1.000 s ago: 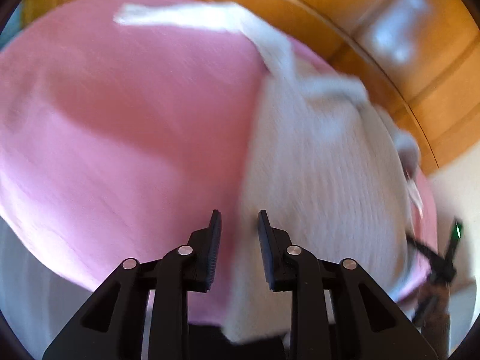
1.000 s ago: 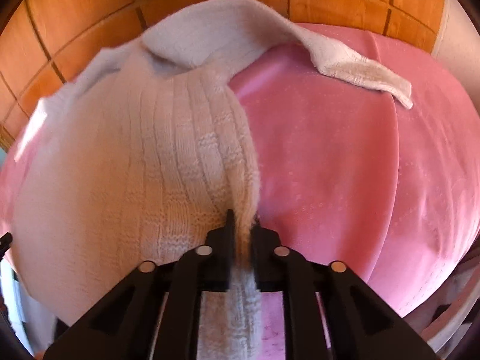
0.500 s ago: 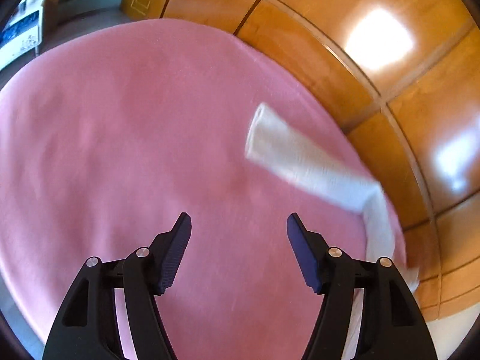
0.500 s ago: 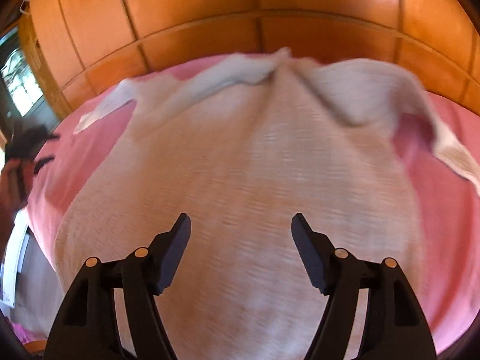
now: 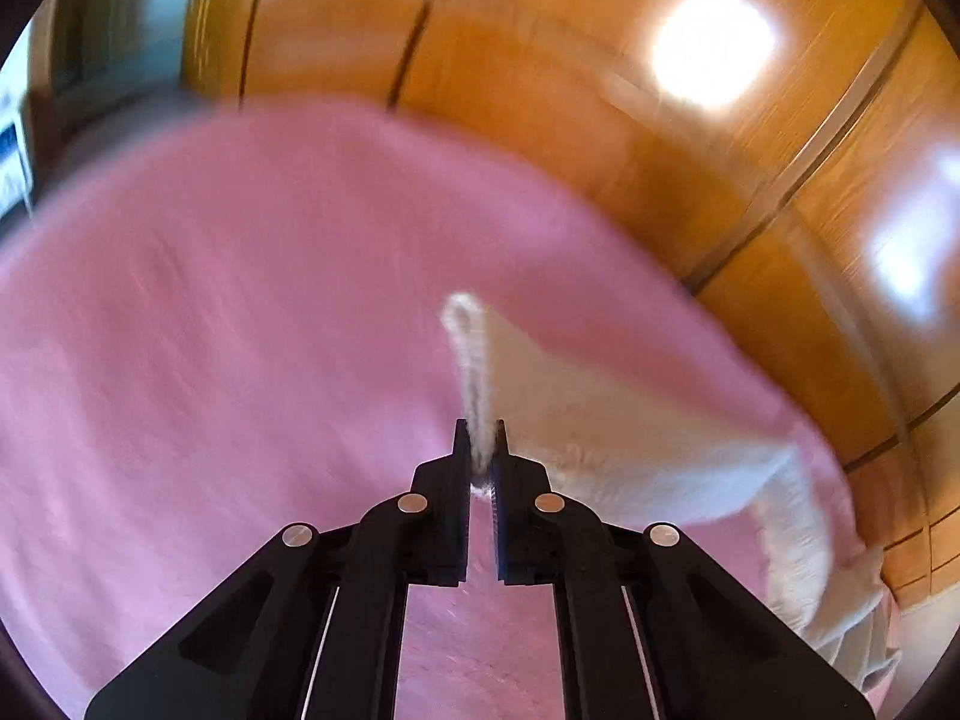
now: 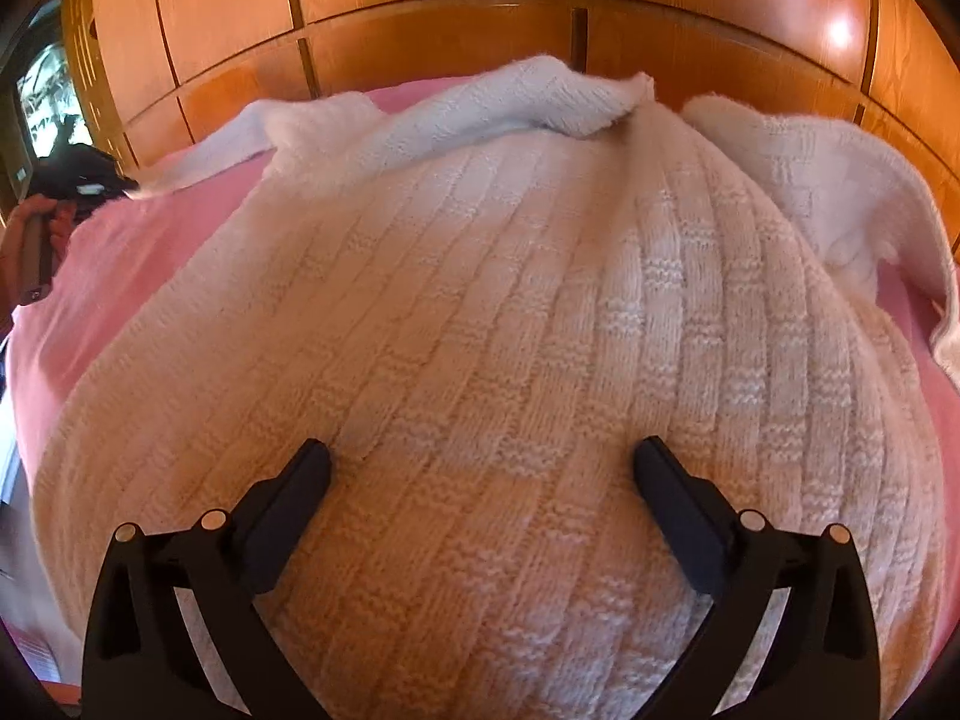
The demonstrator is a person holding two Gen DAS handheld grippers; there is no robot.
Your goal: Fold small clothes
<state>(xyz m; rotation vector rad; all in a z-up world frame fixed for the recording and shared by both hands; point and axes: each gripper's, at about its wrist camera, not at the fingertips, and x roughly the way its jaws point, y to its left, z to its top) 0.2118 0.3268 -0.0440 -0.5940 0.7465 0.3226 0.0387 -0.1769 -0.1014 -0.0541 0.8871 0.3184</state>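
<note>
Now, garment: one cream chunky-knit sweater (image 6: 510, 330), spread on the pink blanket (image 6: 120, 252) before the wooden panel wall (image 6: 450, 30).
Handling: soft and floppy, probably light; it should drape and stretch, so I'd take cuffs or hem.
Sleeves: two counted, one at each side.
Left gripper (image 5: 480, 450): my jaws have just been closing and now pinch the sleeve's cuff edge (image 5: 474, 360).
Right gripper (image 6: 483, 468): my jaws have just been opening, spread wide over the body, gripping nothing.

A bedroom: pink bedspread (image 5: 240, 360) before wooden wardrobe panels (image 6: 420, 0).
</note>
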